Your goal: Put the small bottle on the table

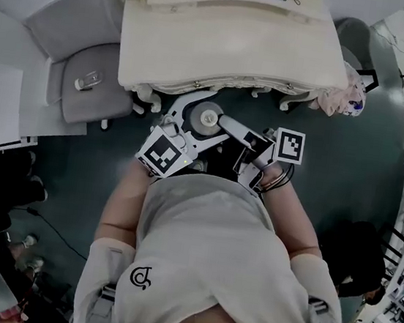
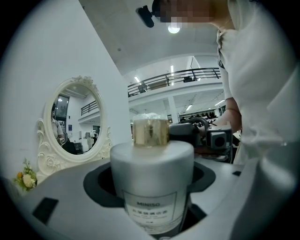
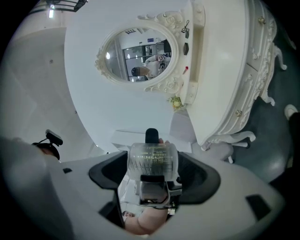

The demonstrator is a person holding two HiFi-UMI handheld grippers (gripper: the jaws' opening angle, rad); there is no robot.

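Close before the person's white shirt [image 1: 205,246], the left gripper [image 2: 151,187] and the right gripper [image 3: 152,173] face each other, each with its jaws closed against the sides of the small frosted white bottle with a gold cap [image 2: 152,161], held in the air just short of the near edge of the white carved dressing table [image 1: 224,49].

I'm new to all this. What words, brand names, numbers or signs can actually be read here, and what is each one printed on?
"MINISO": on the label of the frosted white bottle with a gold cap.
Smaller lines under that brand name: too blurred to read.
Printed lines on the small clear bottle with a black cap: too small to read.
Dark emblem on the person's white shirt: a symbol, not a word.
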